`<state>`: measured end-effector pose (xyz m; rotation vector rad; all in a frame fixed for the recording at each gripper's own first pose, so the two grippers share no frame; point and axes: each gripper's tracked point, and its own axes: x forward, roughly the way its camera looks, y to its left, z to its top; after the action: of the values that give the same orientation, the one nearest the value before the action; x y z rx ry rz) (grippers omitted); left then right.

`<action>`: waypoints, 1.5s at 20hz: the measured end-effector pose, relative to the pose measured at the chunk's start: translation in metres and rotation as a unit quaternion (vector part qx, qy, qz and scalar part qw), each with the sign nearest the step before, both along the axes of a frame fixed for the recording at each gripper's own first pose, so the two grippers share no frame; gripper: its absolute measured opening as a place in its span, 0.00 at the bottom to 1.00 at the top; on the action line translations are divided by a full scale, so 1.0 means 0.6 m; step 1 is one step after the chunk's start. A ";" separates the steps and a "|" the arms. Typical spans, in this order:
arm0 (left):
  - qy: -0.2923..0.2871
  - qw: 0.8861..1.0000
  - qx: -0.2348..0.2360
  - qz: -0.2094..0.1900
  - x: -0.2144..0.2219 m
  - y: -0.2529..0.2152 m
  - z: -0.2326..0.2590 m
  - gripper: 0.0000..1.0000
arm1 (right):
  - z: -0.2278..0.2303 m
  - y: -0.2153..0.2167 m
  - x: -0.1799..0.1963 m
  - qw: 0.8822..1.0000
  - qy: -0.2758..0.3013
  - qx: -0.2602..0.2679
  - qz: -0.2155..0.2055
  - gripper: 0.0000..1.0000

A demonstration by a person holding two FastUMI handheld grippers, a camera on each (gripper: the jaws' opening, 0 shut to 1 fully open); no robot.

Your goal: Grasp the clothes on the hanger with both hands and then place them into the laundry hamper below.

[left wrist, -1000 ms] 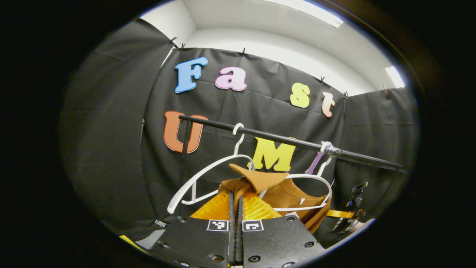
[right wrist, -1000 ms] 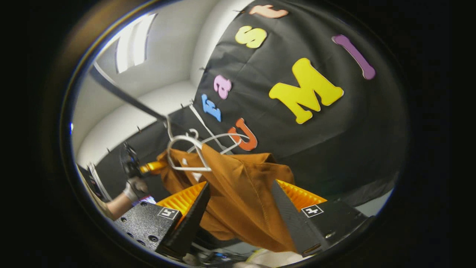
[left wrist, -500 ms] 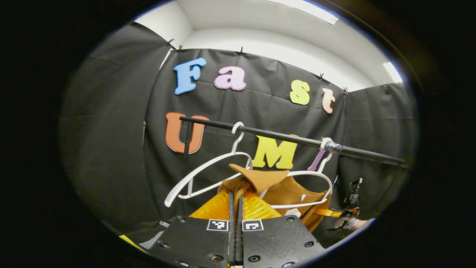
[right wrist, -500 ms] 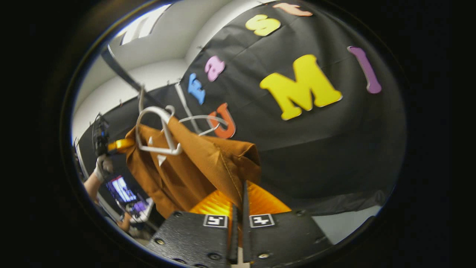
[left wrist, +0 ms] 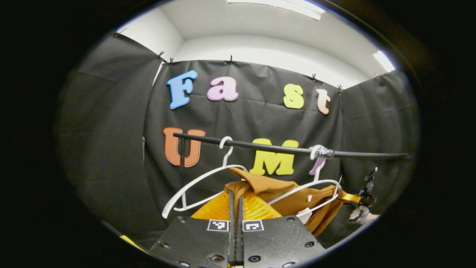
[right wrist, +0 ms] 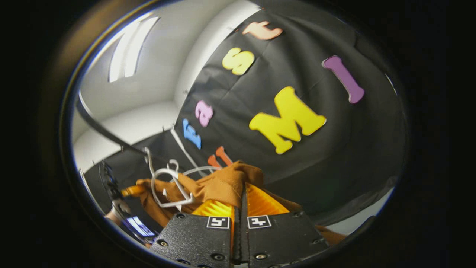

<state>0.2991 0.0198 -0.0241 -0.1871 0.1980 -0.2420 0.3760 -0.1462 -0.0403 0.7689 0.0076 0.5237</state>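
Brown garment (left wrist: 286, 193), draped on white hanger (left wrist: 316, 186) ahead of both tongs: left tongs (left wrist: 235, 201) and right tongs (right wrist: 241, 201) each closed on a fold, presumably for lifting it clear.

The garment (left wrist: 286, 201) was matt brown woven cloth; the hangers (left wrist: 200, 180) were smooth white plastic, the rail (left wrist: 267, 147) matt black, the fingers (right wrist: 260, 203) ribbed orange.

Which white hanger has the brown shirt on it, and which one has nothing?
The hanger under the taped spot on the rail carries the brown shirt. The other hanger, nearer the rail's end, is bare.
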 end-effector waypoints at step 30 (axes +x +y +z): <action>0.154 0.981 -0.122 0.008 -0.028 -0.027 -0.299 0.00 | -0.254 0.046 0.040 0.980 0.200 -0.004 0.005 0.05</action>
<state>0.2822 0.0037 -0.2033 -0.4708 0.4740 -0.2201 0.3999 -0.1184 -0.1930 0.8558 0.3871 0.3711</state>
